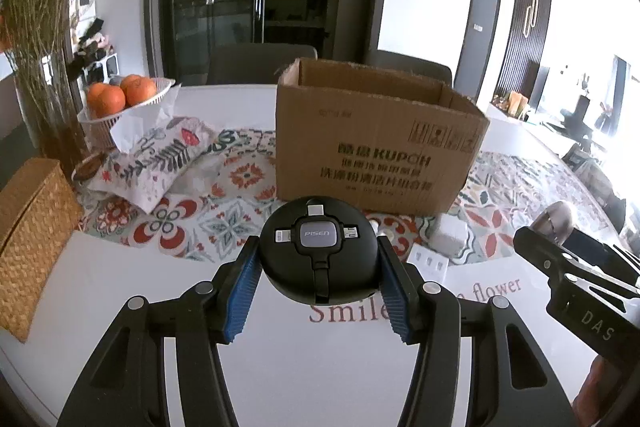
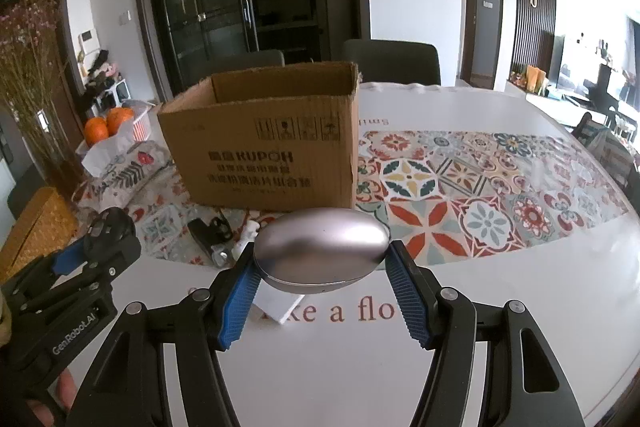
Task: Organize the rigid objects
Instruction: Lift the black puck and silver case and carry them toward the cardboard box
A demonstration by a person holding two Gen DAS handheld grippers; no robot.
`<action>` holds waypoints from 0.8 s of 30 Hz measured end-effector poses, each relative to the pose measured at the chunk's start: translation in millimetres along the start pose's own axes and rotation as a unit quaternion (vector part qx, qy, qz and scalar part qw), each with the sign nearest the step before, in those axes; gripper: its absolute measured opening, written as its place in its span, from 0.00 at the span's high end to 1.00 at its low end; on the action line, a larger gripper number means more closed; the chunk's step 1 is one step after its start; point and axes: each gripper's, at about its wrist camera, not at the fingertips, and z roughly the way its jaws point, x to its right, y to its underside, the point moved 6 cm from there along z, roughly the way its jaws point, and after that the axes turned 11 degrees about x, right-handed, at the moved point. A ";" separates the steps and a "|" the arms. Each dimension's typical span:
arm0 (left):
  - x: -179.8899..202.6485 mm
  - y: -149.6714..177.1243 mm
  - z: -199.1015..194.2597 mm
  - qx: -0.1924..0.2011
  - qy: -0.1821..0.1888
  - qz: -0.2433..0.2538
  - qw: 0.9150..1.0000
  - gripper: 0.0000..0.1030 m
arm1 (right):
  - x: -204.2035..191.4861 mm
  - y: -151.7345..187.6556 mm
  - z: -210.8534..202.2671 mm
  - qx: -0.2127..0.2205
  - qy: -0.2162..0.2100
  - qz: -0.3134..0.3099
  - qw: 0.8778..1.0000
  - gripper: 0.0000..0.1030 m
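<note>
My left gripper (image 1: 318,261) is shut on a round black PISEN cable reel (image 1: 319,249) and holds it above the table in front of an open cardboard box (image 1: 376,147). My right gripper (image 2: 322,263) is shut on a silver egg-shaped case (image 2: 322,247), also held before the box (image 2: 264,151). In the left wrist view the right gripper (image 1: 560,255) shows at the right with the silver case (image 1: 556,219). In the right wrist view the left gripper (image 2: 92,251) shows at the left with the black reel (image 2: 110,227).
A white charger block (image 1: 450,233) and a small white card (image 1: 428,263) lie on the patterned cloth (image 2: 480,195). A black object (image 2: 210,231) lies near the box. A fruit basket (image 1: 120,107), a fabric tissue pouch (image 1: 160,155) and a wicker box (image 1: 32,227) stand left.
</note>
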 end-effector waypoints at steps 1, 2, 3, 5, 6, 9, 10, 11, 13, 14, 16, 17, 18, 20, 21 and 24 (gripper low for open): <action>0.4 -2.0 -0.9 0.002 0.001 0.001 1.000 0.46 | 0.0 -2.3 -1.6 0.003 -0.001 0.001 1.000 0.38; 1.2 -4.6 -2.2 0.006 0.002 0.002 1.000 0.46 | -0.1 -4.7 -3.1 0.007 -0.002 0.001 1.000 0.38; 1.7 -7.5 -3.4 0.009 0.002 0.003 1.000 0.46 | -0.2 -6.0 -4.1 0.008 -0.003 0.002 1.000 0.38; 2.8 -13.7 -5.8 0.015 0.004 0.004 1.000 0.46 | 0.0 -10.1 -6.5 0.013 -0.004 0.006 1.000 0.38; 3.5 -15.8 -6.2 0.017 0.005 0.004 1.000 0.46 | 0.0 -13.0 -7.4 0.015 -0.006 0.008 1.000 0.38; 4.5 -24.2 -7.0 0.022 0.010 0.005 1.000 0.46 | -1.2 -19.7 -9.5 0.022 -0.009 0.012 1.000 0.38; 4.8 -27.3 -6.6 0.022 0.013 0.004 1.000 0.46 | -1.5 -21.3 -9.7 0.024 -0.010 0.012 1.000 0.38; 5.3 -29.7 -6.0 0.021 0.018 0.002 1.000 0.46 | -1.7 -23.1 -9.7 0.025 -0.011 0.013 1.000 0.38; 7.0 -32.6 -4.6 0.018 0.029 -0.003 0.999 0.46 | -2.4 -28.4 -9.9 0.029 -0.014 0.017 0.999 0.38; 7.7 -35.2 -2.9 0.016 0.036 -0.006 0.999 0.46 | -3.1 -31.3 -9.7 0.031 -0.016 0.018 0.999 0.38; 7.9 -39.2 -0.1 0.014 0.042 -0.006 0.999 0.46 | -4.2 -35.5 -9.5 0.034 -0.020 0.021 0.999 0.38; 8.4 -40.9 0.7 0.014 0.043 -0.006 0.999 0.46 | -4.8 -37.2 -9.2 0.036 -0.022 0.022 0.999 0.38; 8.7 -43.6 1.8 0.014 0.045 -0.004 0.999 0.46 | -5.5 -39.6 -8.7 0.037 -0.023 0.022 0.999 0.38; 8.6 -49.2 3.7 0.016 0.045 -0.001 0.999 0.46 | -7.6 -44.9 -7.7 0.043 -0.022 0.019 0.999 0.38; 8.8 -51.1 4.2 0.017 0.045 0.001 0.999 0.46 | -8.9 -47.2 -7.5 0.045 -0.022 0.018 0.999 0.38; 9.4 -59.3 6.7 0.022 0.047 0.008 0.999 0.46 | -10.5 -54.3 -6.2 0.049 -0.023 0.016 0.998 0.38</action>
